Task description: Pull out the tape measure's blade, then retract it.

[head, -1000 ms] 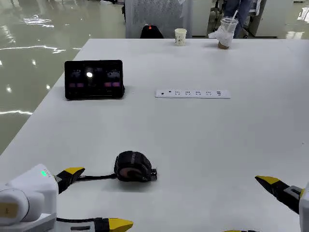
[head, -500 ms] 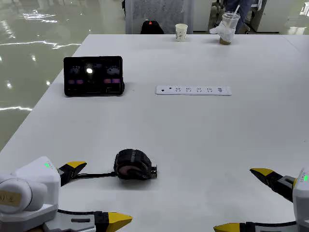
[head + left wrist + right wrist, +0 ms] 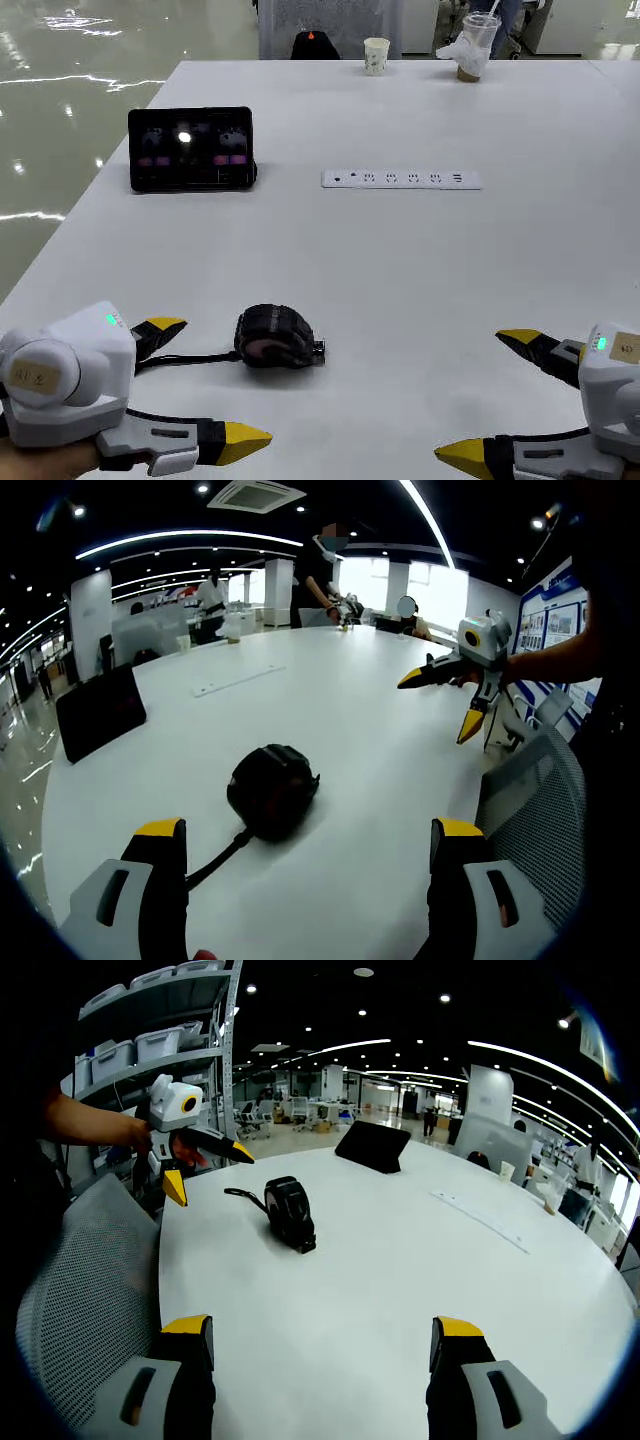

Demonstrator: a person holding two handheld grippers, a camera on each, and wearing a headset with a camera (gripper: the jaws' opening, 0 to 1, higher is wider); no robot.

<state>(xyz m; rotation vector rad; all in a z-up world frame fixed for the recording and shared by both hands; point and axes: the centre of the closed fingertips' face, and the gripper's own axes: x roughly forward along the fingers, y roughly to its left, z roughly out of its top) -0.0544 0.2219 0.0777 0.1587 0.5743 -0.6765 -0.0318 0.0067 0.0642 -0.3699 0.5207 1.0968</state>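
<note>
Two tongs are over the white table [image 3: 400, 270]. The left tongs [image 3: 225, 380] gape wide at the near left, gripping nothing. Behind them, further up the table, one dark tablet [image 3: 190, 148] stands propped. One black tape measure [image 3: 275, 338] lies on the table just right of the left tongs' upper tip. Its one black strap [image 3: 190, 360] trails left toward that tip, and the blade is wound in. One white power strip [image 3: 400, 179] lies mid-table. Two cups stand at the far edge, a paper cup [image 3: 376, 52] and a clear plastic cup [image 3: 470, 50]. The right tongs [image 3: 469, 393] hang near right, spread wide and empty, well apart from the tape measure.

Since a second ago the tape measure has stayed put. The right tongs have edged slightly closer to it, and both sets have stayed spread.
</note>
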